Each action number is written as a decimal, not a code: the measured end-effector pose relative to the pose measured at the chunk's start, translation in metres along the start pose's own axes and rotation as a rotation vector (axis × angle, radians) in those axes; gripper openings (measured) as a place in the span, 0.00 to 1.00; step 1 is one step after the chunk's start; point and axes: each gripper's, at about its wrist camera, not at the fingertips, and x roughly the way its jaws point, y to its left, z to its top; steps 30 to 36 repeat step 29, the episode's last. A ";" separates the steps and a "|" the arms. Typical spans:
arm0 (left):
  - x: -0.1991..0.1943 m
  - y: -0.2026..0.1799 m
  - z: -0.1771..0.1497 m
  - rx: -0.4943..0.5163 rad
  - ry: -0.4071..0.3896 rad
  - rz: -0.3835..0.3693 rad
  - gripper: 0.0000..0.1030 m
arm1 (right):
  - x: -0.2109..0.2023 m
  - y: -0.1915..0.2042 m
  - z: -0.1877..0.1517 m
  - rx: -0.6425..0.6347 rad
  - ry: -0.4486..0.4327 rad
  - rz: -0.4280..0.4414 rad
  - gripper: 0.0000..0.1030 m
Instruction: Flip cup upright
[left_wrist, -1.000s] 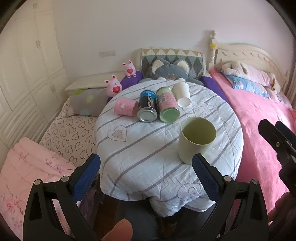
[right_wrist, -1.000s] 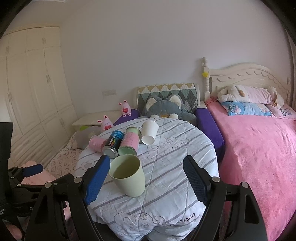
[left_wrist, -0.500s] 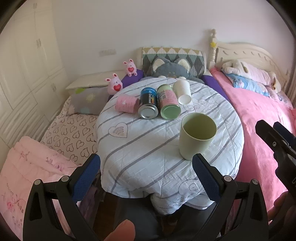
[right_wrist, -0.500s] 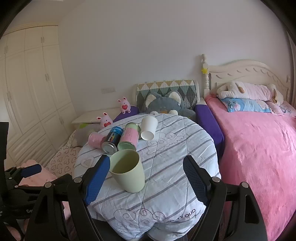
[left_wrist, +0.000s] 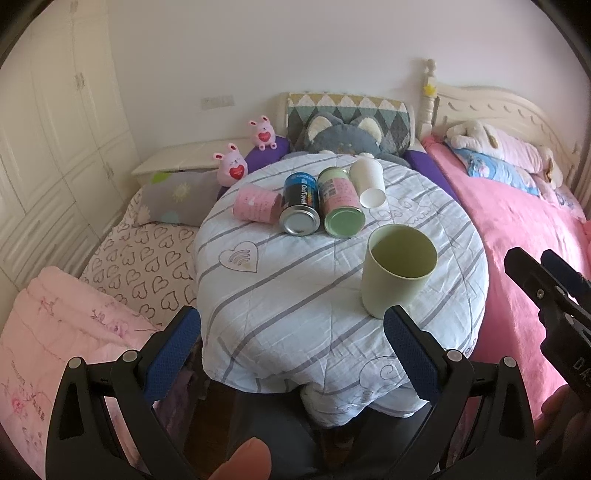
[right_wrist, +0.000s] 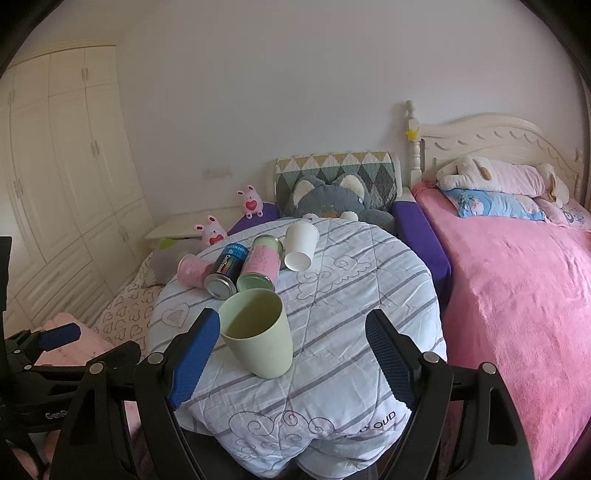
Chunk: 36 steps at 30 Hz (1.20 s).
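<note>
We hold both claws, left gripper and right gripper, spread apart and empty, judging the upright green cup near the table's front edge light, rigid, best pinched across its walls

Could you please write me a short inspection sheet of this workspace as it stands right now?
Surface: round table under a striped quilt cover, wrinkled.
Job's things: green cup stands upright, mouth up, near the front edge; white paper cup lies on its side at the back.
Clutter: pink cup, blue can and pink-green can, all lying on their sides in a row.
Grippers: left gripper open, holding nothing; right gripper open, holding nothing, the green cup in front of it.
Cables: nothing seen.
Surroundings: pink bed, grey cat plush, two pink bunny toys, wardrobe.
</note>
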 end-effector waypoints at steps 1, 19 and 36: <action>0.000 0.000 -0.001 -0.001 -0.002 0.002 0.98 | 0.000 0.000 0.000 0.000 0.001 0.001 0.80; -0.009 0.007 -0.007 -0.010 -0.014 0.020 0.98 | -0.001 0.004 -0.003 -0.006 0.012 0.011 0.80; -0.013 0.008 -0.004 0.002 -0.045 0.038 1.00 | 0.004 0.008 -0.004 -0.006 0.022 0.019 0.80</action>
